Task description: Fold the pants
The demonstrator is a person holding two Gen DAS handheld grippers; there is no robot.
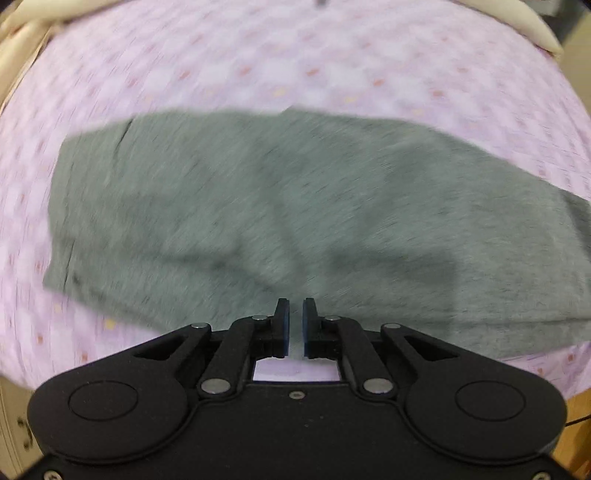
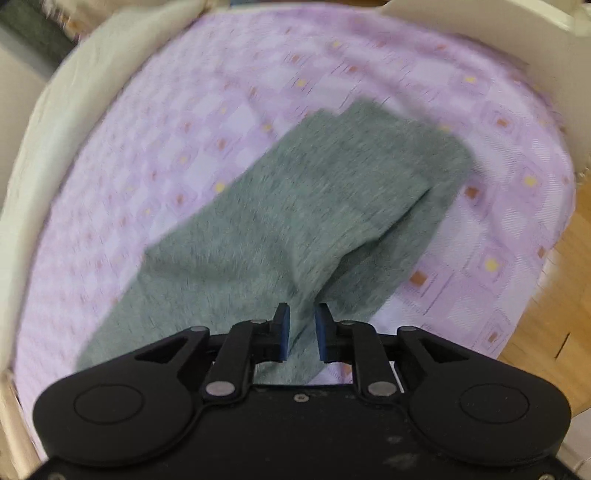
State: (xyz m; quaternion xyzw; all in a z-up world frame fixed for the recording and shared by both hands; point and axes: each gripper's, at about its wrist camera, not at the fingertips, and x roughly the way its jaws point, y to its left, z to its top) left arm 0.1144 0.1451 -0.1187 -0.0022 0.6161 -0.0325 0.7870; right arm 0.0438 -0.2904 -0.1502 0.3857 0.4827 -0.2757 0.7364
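The grey pants (image 1: 295, 206) lie folded lengthwise in a long band across a lilac patterned sheet (image 1: 258, 55). My left gripper (image 1: 294, 306) hovers over their near edge, pointing steeply down, its blue pads a narrow gap apart with nothing between them. In the right wrist view the pants (image 2: 295, 221) run diagonally away, two layered leg ends at the far right. My right gripper (image 2: 303, 310) hangs above the near end, jaws open wider. Grey cloth shows through the gap, but the pads do not press on it. Both views are blurred.
The sheet (image 2: 184, 129) covers a bed-like surface with a raised cream padded border (image 2: 55, 129) along the left and far sides. Another cream border (image 1: 517, 22) shows at the top of the left view. Wooden floor (image 2: 554, 295) lies beyond the right edge.
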